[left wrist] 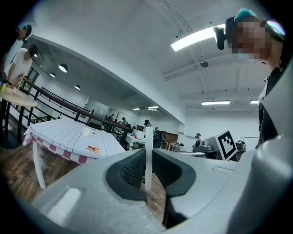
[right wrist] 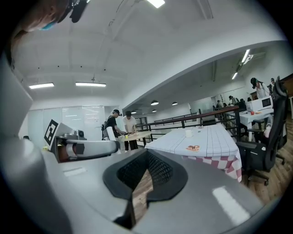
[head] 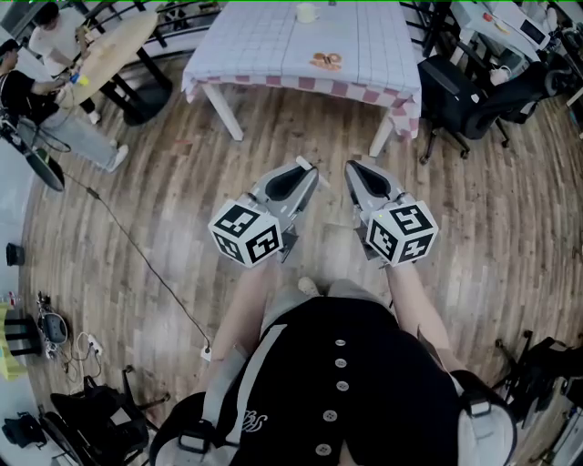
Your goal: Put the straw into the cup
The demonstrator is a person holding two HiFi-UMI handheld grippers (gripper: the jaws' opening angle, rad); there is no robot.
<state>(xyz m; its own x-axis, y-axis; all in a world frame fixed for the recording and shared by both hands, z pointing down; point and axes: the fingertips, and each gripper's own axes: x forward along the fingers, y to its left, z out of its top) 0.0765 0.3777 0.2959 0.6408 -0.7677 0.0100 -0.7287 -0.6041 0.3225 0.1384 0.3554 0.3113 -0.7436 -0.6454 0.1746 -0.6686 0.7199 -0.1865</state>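
**A:** Where is the straw (left wrist: 148, 155)?

**B:** The left gripper (head: 305, 168) pinches it tight. It stands straight up between the jaws.

**A:** And the cup (head: 307, 13)?

**B:** Far off at twelve o'clock, on the checked table (head: 255, 45).

**A:** The right gripper (head: 351, 167)?

**B:** Its jaws are together, holding nothing.

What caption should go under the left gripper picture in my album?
Left gripper shut on a white straw, with the cup on the checked table far ahead.

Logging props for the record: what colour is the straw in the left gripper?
White. The straw shows best in the left gripper view, pinched upright between the jaws.
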